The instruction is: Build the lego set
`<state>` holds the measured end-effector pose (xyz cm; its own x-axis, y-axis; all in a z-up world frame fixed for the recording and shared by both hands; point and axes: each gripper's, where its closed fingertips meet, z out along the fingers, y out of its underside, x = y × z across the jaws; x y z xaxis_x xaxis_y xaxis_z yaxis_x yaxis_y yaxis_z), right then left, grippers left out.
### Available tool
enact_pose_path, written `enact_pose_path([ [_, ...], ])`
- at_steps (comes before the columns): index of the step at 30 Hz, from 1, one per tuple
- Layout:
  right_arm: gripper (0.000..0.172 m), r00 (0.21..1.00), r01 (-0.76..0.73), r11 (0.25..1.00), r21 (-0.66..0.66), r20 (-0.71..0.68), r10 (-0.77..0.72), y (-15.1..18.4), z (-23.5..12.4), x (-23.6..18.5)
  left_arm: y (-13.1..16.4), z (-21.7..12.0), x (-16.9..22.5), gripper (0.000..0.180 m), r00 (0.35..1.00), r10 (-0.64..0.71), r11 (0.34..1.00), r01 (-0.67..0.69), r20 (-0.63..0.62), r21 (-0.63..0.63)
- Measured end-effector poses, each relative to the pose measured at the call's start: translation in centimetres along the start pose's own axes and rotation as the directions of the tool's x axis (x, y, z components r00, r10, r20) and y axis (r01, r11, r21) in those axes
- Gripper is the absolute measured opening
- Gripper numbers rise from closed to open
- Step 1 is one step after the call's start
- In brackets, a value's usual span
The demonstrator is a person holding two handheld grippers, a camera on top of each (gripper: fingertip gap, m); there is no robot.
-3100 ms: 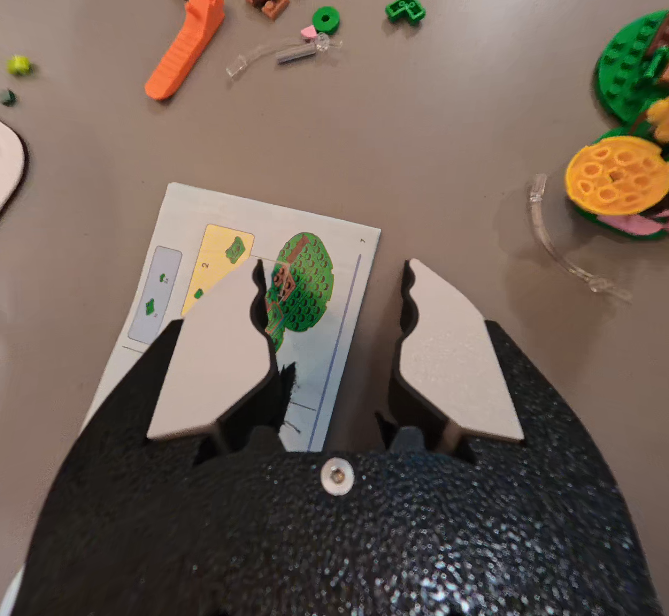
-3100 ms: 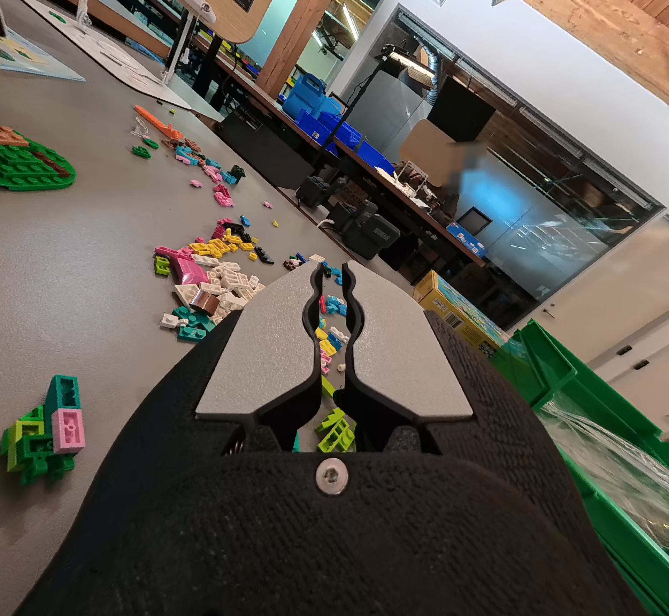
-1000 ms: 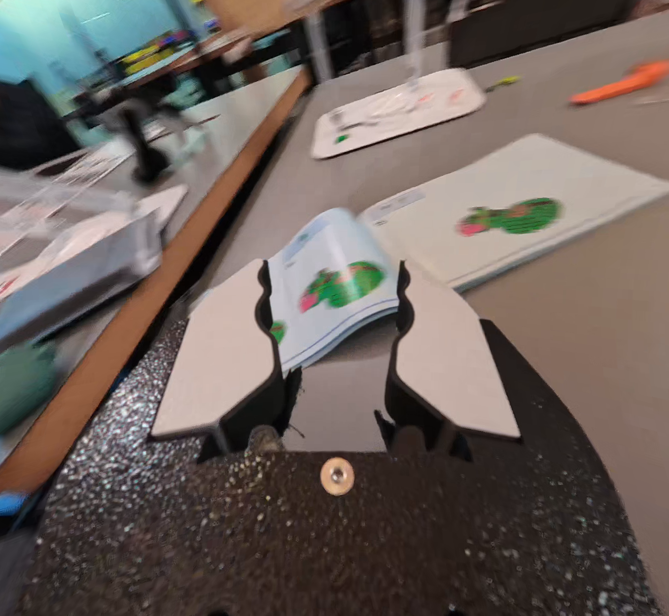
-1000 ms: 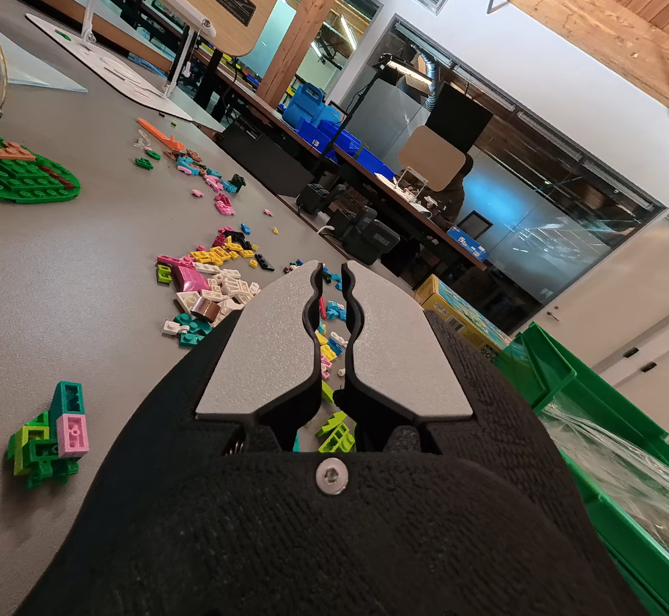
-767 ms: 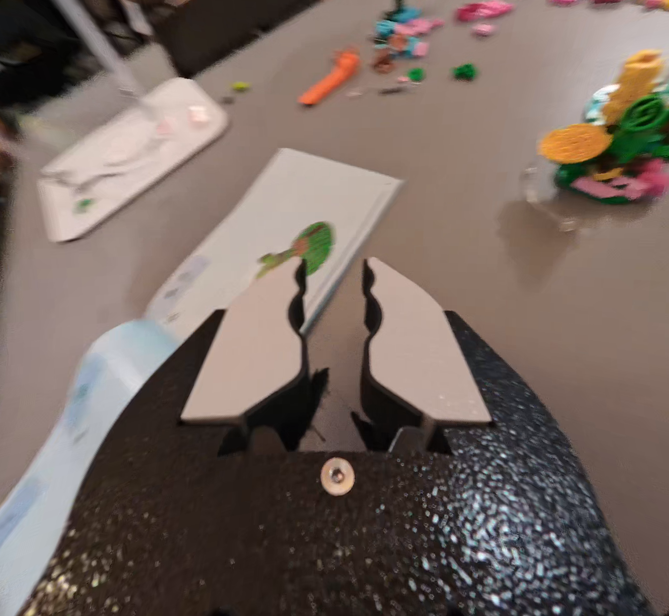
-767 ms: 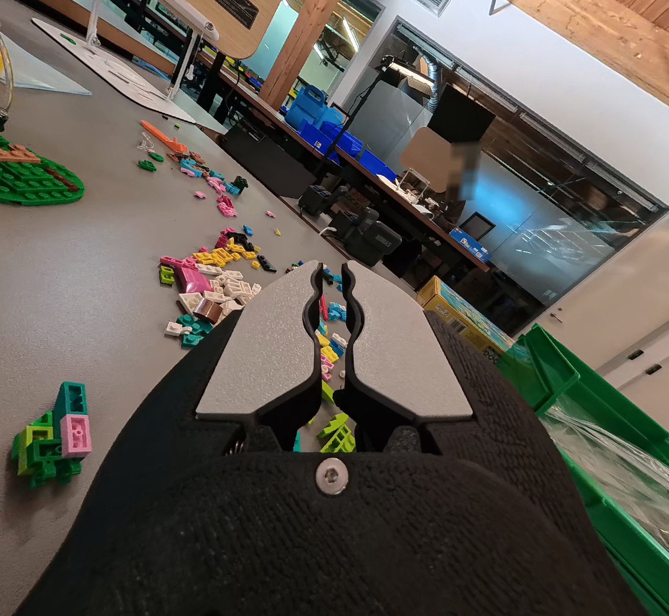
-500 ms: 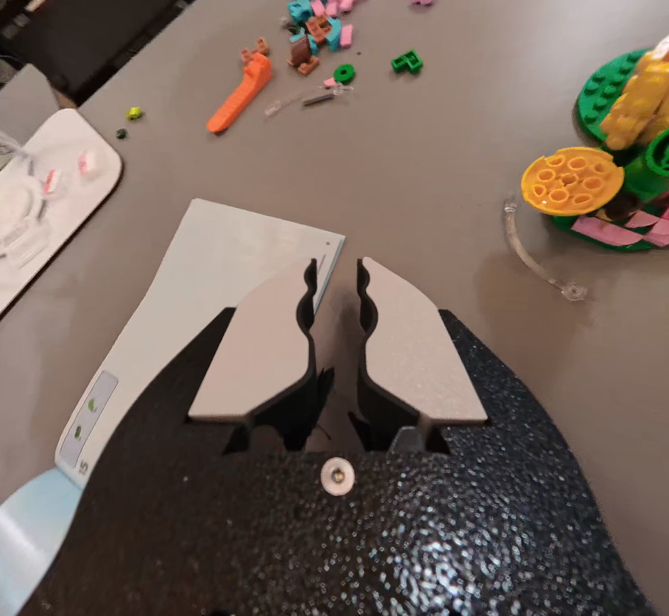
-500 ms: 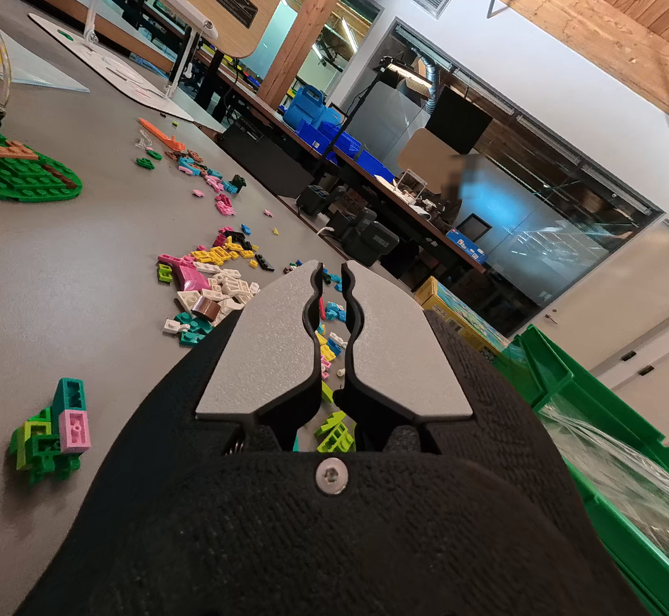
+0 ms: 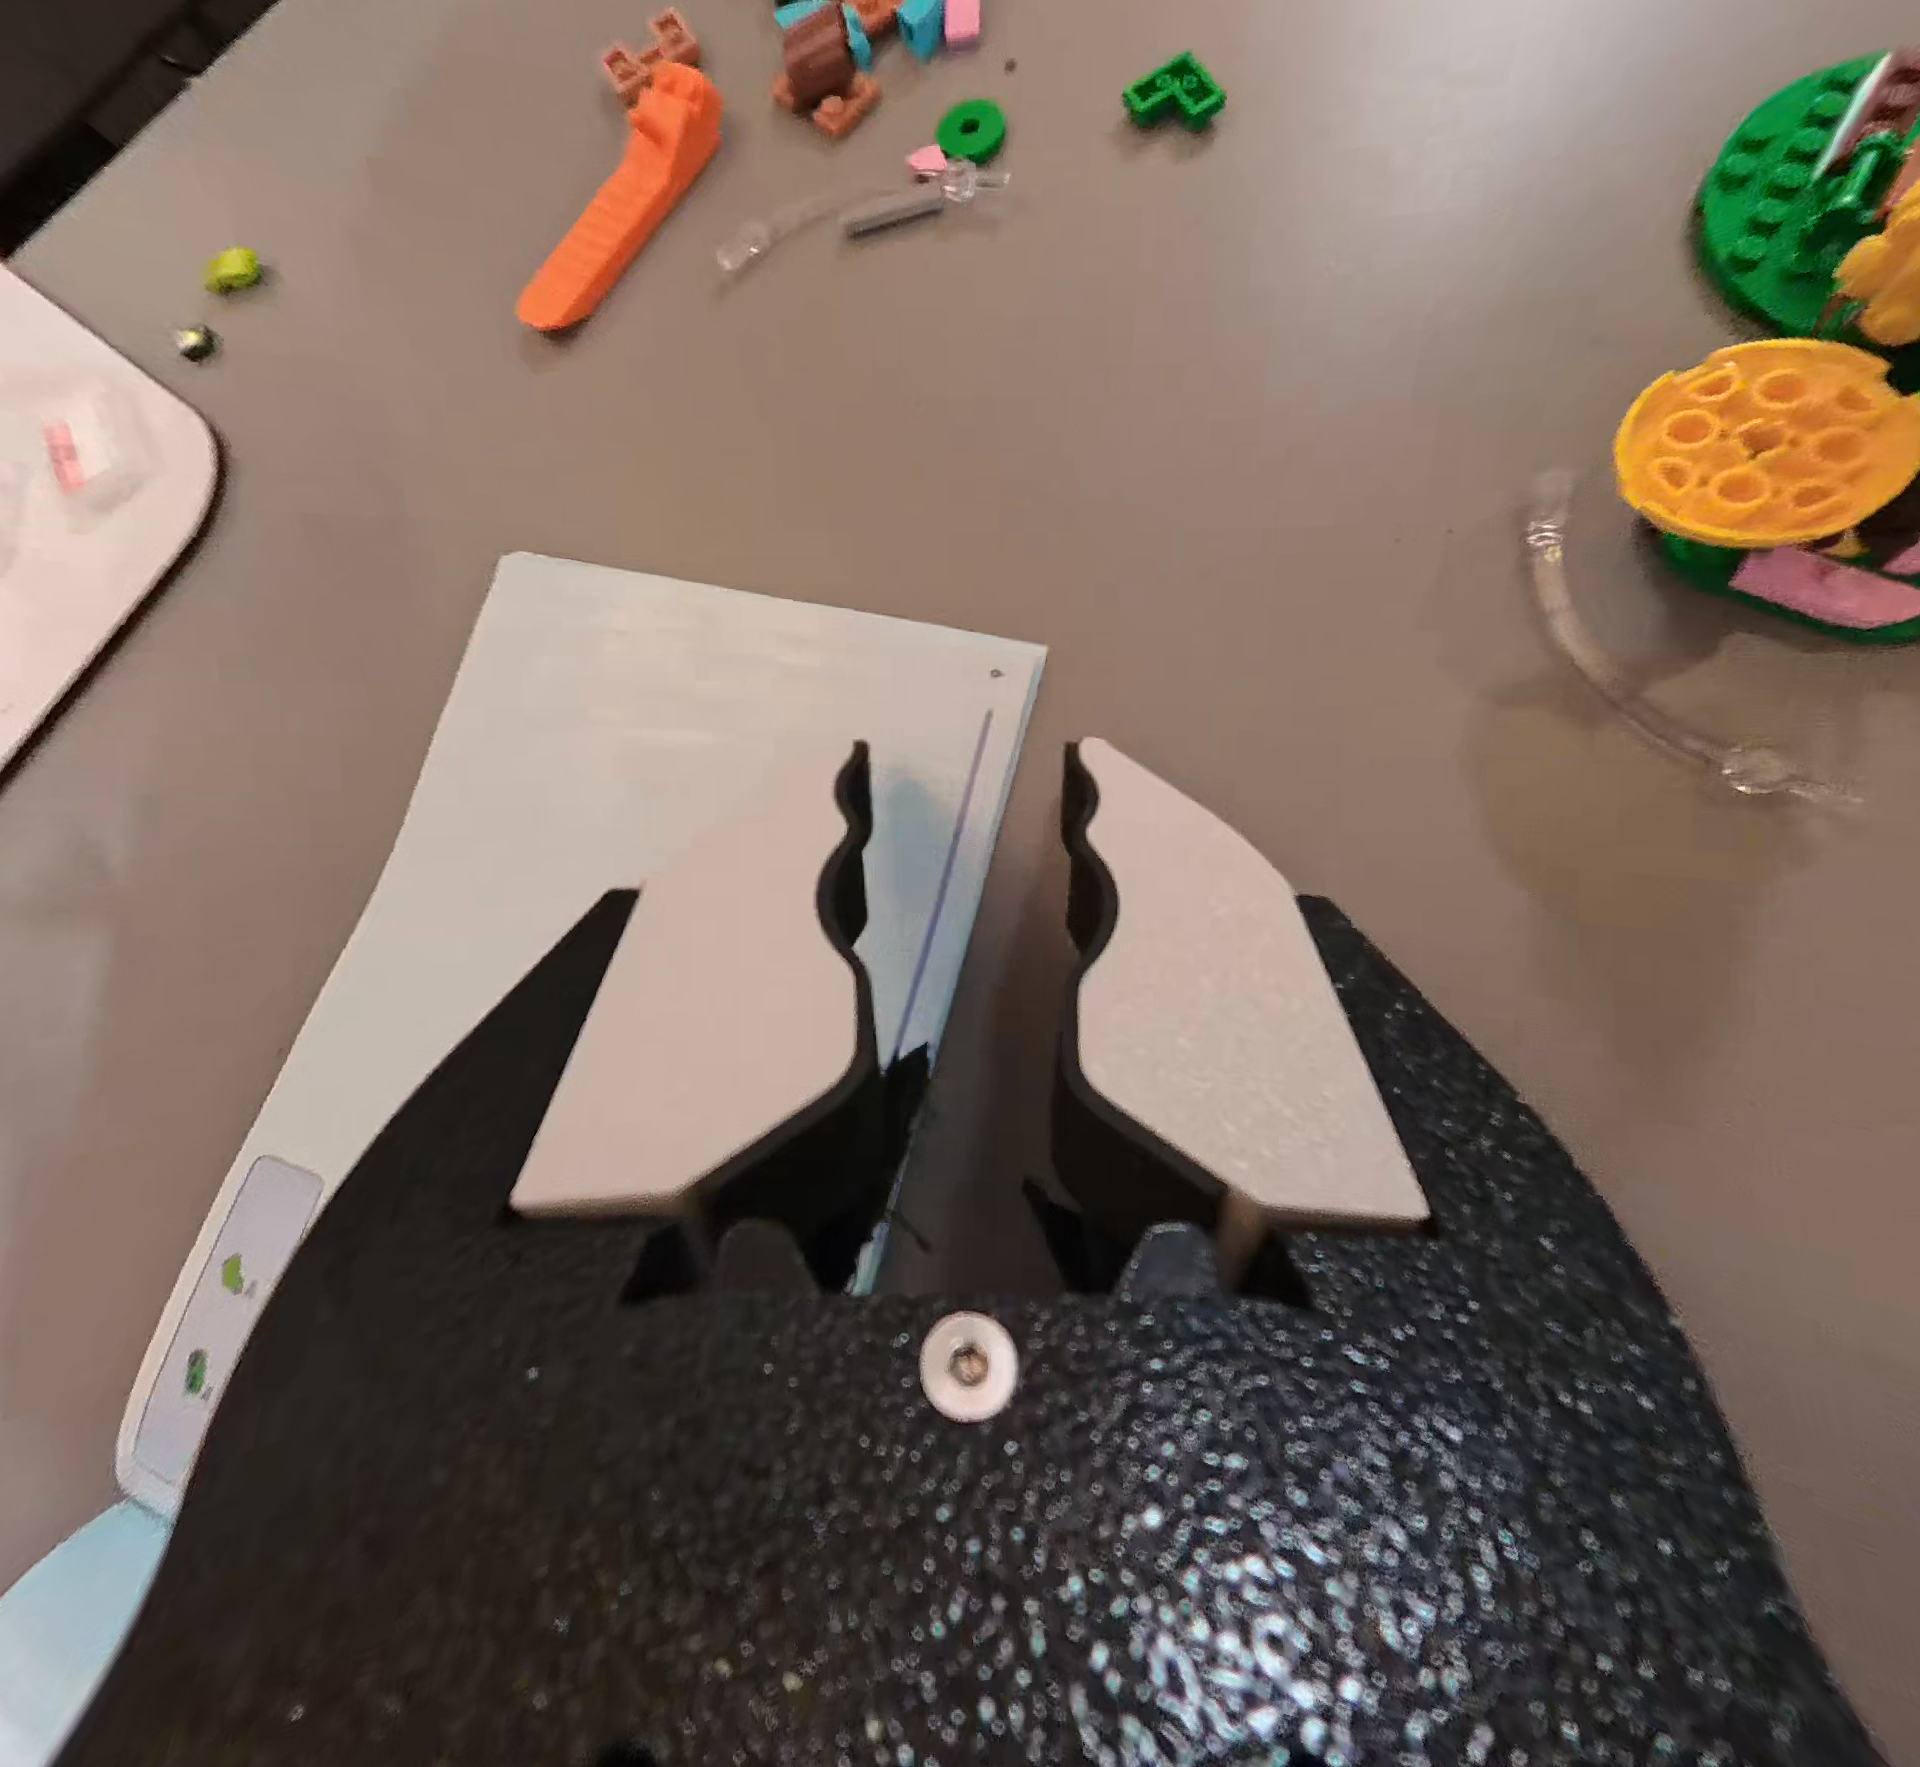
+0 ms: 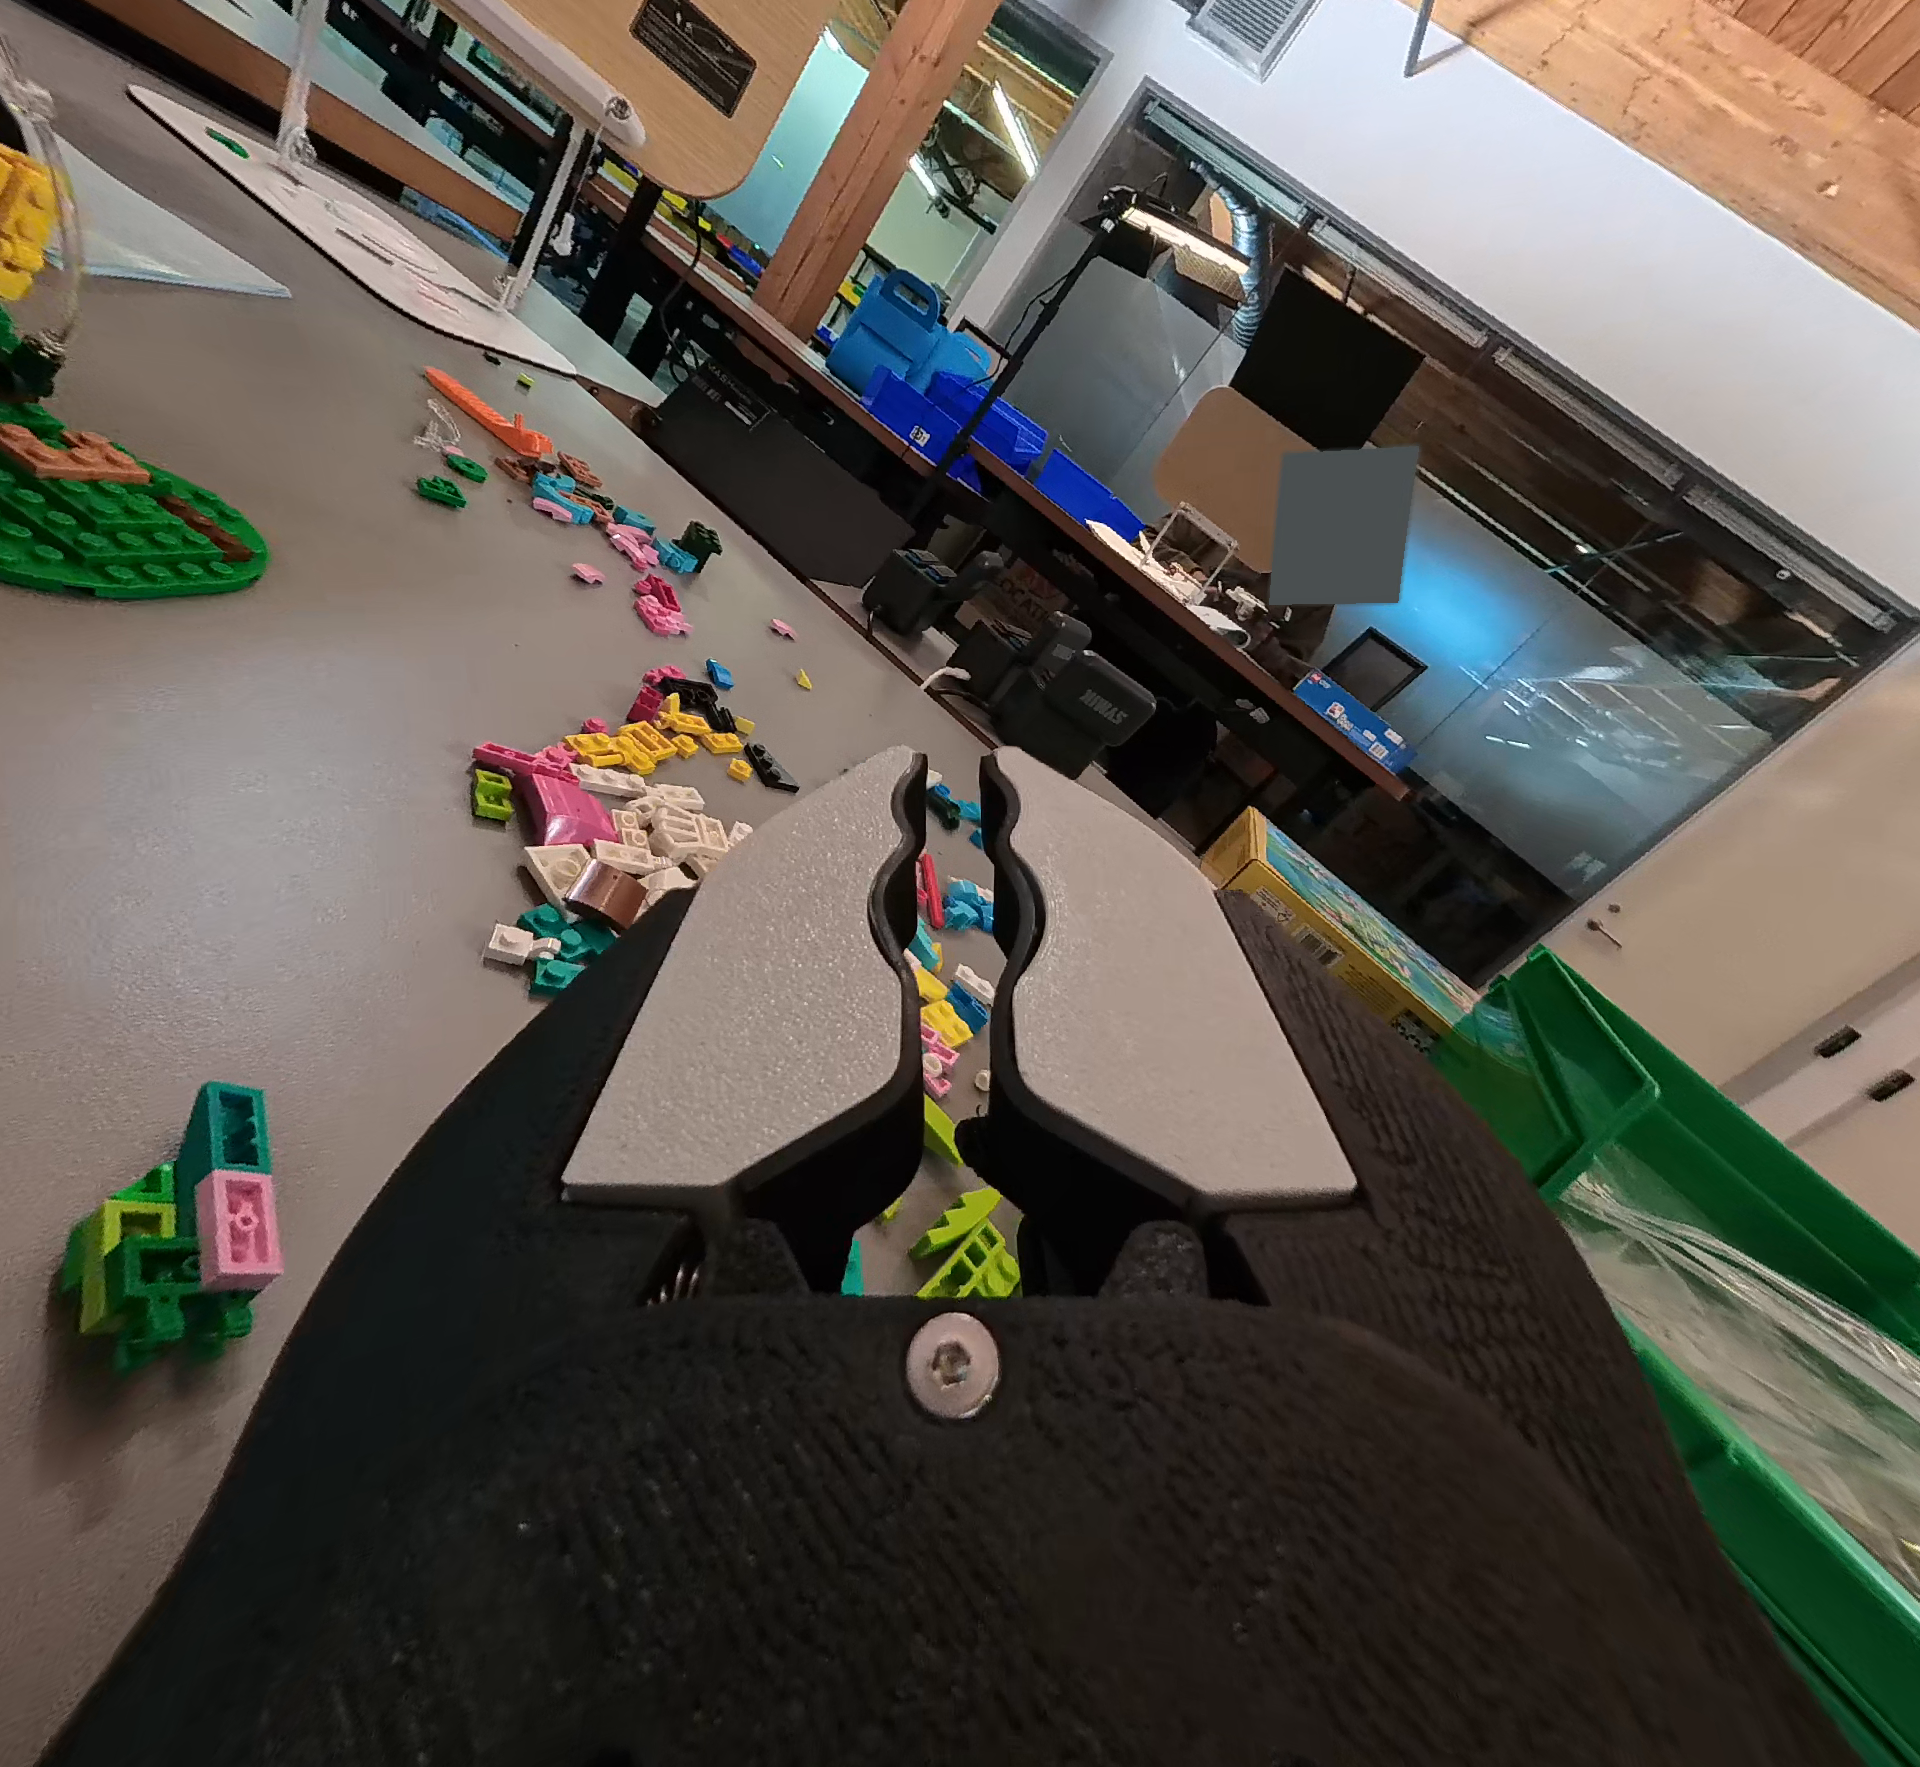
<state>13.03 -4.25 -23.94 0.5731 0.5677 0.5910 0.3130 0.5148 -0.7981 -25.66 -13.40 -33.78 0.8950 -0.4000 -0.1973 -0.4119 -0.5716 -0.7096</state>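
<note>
In the left wrist view my left gripper (image 9: 966, 751) is open and holds nothing. It hovers over the right edge of a pale blue instruction booklet (image 9: 675, 730) that lies flat on the grey table; the left finger is over the page, the right finger over bare table. In the right wrist view my right gripper (image 10: 953, 761) is low over the table with its jaws a narrow slit apart and nothing between the pads. A pile of loose bricks (image 10: 623, 824) lies just ahead of it and to the left.
An orange brick separator (image 9: 623, 200), loose bricks (image 9: 862, 3) and a clear curved piece (image 9: 1621, 689) lie beyond the booklet. A brick model with a yellow round plate (image 9: 1766, 450) stands at right. A green bin (image 10: 1714, 1250) and a small green‑pink brick cluster (image 10: 187, 1218) flank the right gripper.
The left gripper swung from a raised booklet page between its open fingers back down over the table. Its jaws narrowed, then widened again. The booklet now shows a plainer page. The right gripper barely moved.
</note>
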Motion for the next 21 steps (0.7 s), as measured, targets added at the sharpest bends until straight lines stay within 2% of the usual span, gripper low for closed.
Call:
enact_pose_path([
  [1, 0.007, 1.000, 0.000, 1.000, 0.005, 0.003, 0.000, -0.1, 0.0, -0.1, 0.1, -0.2, -0.3, 0.035, 1.000, -0.006, 1.000, 0.006, 0.017, 0.014],
  [6, 0.007, 1.000, -0.018, 1.000, 0.011, 0.010, 0.018, 0.1, -0.1, 0.1, -0.2, -0.8, -1.5, 0.030, 0.996, 0.007, 0.995, -0.015, 0.086, 0.096],
  [10, 0.007, 0.992, -0.123, 0.992, 0.023, -0.012, 0.123, 0.3, -0.2, 1.3, -0.9, -1.3, -1.6, 0.025, 0.992, 0.045, 0.991, -0.060, 0.122, 0.120],
  [14, 0.007, 0.986, -0.166, 0.986, 0.031, -0.018, 0.167, 0.3, -0.3, 1.7, -1.3, -0.9, -1.3, 0.040, 0.997, -0.034, 0.986, 0.022, 0.073, 0.163],
  [16, 0.007, 0.988, -0.152, 0.988, 0.032, -0.013, 0.153, 0.2, -0.2, 1.4, -1.8, -1.3, -1.8, 0.047, 0.993, -0.044, 0.980, 0.021, 0.113, 0.197],
  [19, 0.007, 0.991, -0.135, 0.990, 0.033, -0.006, 0.136, 0.0, -0.1, 1.1, -2.0, -1.6, -1.7, 0.046, 0.992, -0.037, 0.981, 0.014, 0.117, 0.192],
  [21, 0.008, 0.991, -0.137, 0.990, 0.033, -0.005, 0.137, 0.0, 0.0, 1.0, -1.4, -1.0, -1.2, 0.046, 0.996, -0.070, 0.988, 0.062, 0.054, 0.144],
])
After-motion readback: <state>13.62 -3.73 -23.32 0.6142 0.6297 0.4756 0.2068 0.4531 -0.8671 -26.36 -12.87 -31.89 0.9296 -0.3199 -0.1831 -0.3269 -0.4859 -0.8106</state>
